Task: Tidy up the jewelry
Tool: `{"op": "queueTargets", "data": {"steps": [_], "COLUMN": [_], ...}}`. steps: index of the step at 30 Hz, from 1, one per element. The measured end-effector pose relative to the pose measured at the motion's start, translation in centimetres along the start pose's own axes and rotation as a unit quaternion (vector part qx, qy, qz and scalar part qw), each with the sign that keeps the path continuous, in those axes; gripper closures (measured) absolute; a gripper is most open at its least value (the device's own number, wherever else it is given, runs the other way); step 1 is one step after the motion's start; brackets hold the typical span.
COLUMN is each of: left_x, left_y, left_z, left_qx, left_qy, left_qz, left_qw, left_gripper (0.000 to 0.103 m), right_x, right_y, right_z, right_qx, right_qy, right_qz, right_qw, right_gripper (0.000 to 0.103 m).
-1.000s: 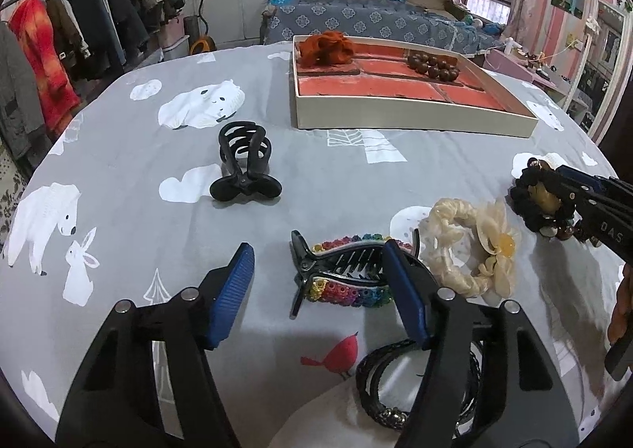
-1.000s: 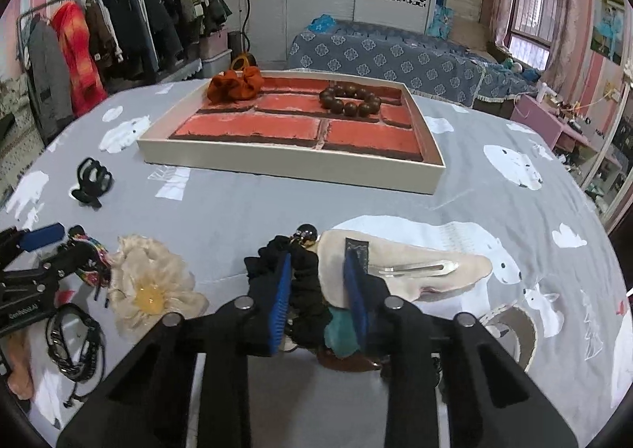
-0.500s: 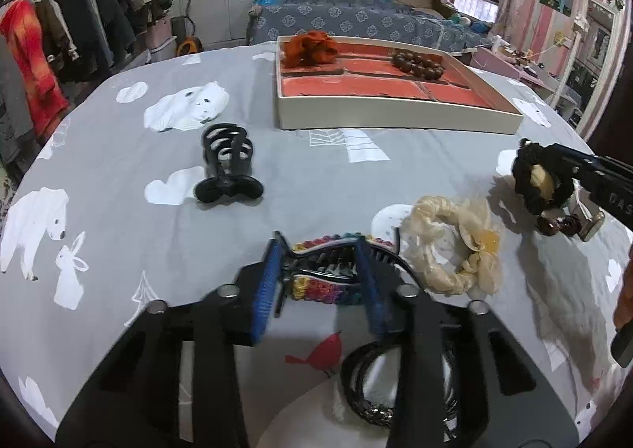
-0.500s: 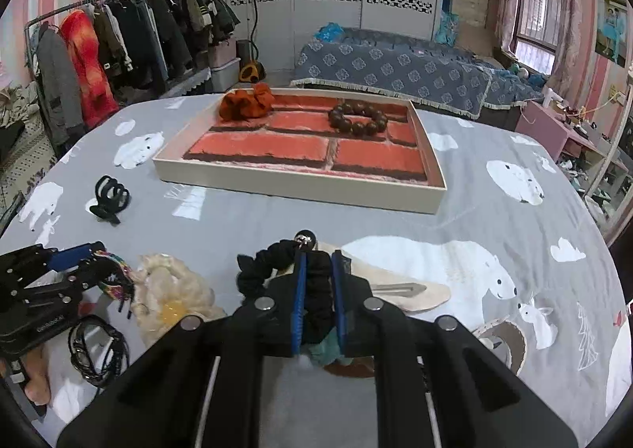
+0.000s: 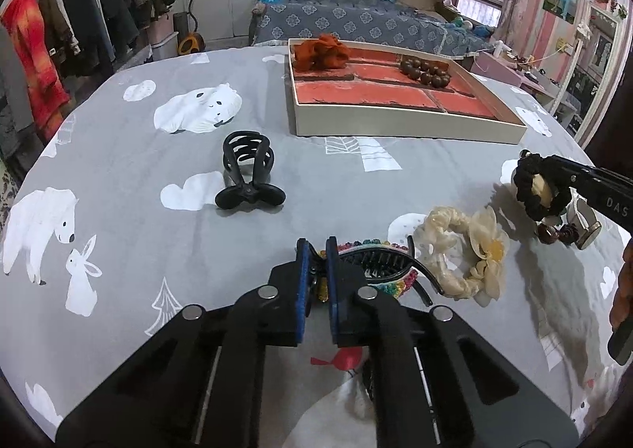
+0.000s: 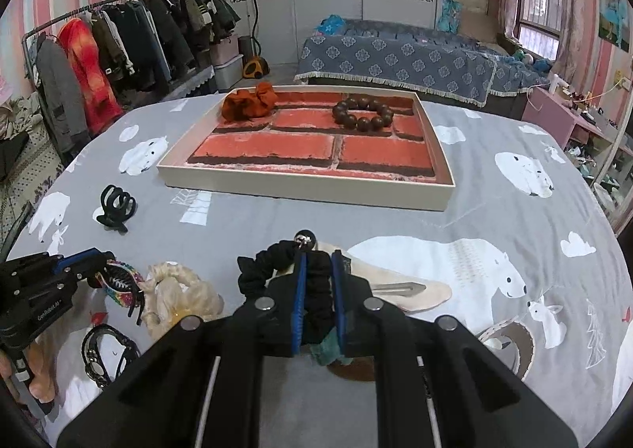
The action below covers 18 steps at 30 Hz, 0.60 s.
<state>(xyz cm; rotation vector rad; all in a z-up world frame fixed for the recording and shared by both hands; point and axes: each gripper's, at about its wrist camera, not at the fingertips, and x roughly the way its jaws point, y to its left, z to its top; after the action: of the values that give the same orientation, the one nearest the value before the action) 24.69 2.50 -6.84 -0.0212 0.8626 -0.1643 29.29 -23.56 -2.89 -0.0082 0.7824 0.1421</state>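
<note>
1. Nearest the left wrist camera, the left gripper (image 5: pixel 316 250) has its two blue-padded jaws pinching one end of a single rainbow-beaded hair claw with black plastic teeth (image 5: pixel 376 266), which lies on the grey tablecloth printed with white bears (image 5: pixel 118 155).
2. Close to the right wrist camera, the right gripper (image 6: pixel 316 262) has its jaws pressed onto one black ruched fabric scrunchie with a small dark bead charm (image 6: pixel 273 266); the scrunchie looks raised off the cloth in the left wrist view.
3. Under and beside the scrunchie lies one flat cream fabric-covered snap clip with a metal tongue (image 6: pixel 399 287); a scrap of teal fabric (image 6: pixel 326 353) and a brown rounded piece show below the jaws, too hidden to name.
4. Just right of the rainbow claw lies one cream scrunchie of crinkled fabric with a yellow-centred flower (image 5: pixel 463 250).
5. One black cord bracelet with metal beads (image 6: pixel 107 353) lies near the cloth's front edge.
6. Farther out stands one glossy black plastic claw clip with looped prongs (image 5: pixel 247 175), well apart from the rest.
7. Beyond sits one shallow cream rectangular tray lined with a red brick pattern (image 6: pixel 300 186), holding two things: one rust-orange crumpled scrunchie (image 6: pixel 249 101) in its far left corner and one bracelet of round dark wooden beads (image 6: pixel 362 115) to the right.
</note>
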Motion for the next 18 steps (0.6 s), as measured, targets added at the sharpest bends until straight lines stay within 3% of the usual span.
{"op": "queueTargets", "data": {"steps": [2, 4, 7, 12, 18], "left_x": [0.0, -0.1, -0.1, 0.8, -0.5], "left_y": [0.1, 0.1, 0.2, 0.1, -1.8], "left_z": [0.0, -0.1, -0.1, 0.0, -0.5], "left_qx": [0.000, -0.001, 0.000, -0.010, 0.023], "left_qy": [0.003, 0.003, -0.001, 0.015, -0.009], "left_qz": [-0.002, 0.003, 0.009, -0.004, 0.008], "left_qw": [1.0000, 1.0000, 1.0000, 0.9998, 0.9997], "left_gripper": [0.090, 0.067, 0.048, 0.034, 0.016], "right_x": [0.1, 0.2, 0.3, 0.5, 0.4], "right_y": [-0.1, -0.2, -0.2, 0.1, 0.4], "right_z": [-0.1, -0.1, -0.2, -0.5, -0.3], "right_qx": [0.005, 0.008, 0.010, 0.012, 0.003], "right_qy": [0.003, 0.006, 0.010, 0.012, 0.009], "right_qz": [0.004, 0.007, 0.011, 0.015, 0.005], "right_qw": [1.000, 1.000, 1.000, 1.000, 1.000], "right_gripper": [0.090, 0.090, 0.090, 0.090, 0.089]}}
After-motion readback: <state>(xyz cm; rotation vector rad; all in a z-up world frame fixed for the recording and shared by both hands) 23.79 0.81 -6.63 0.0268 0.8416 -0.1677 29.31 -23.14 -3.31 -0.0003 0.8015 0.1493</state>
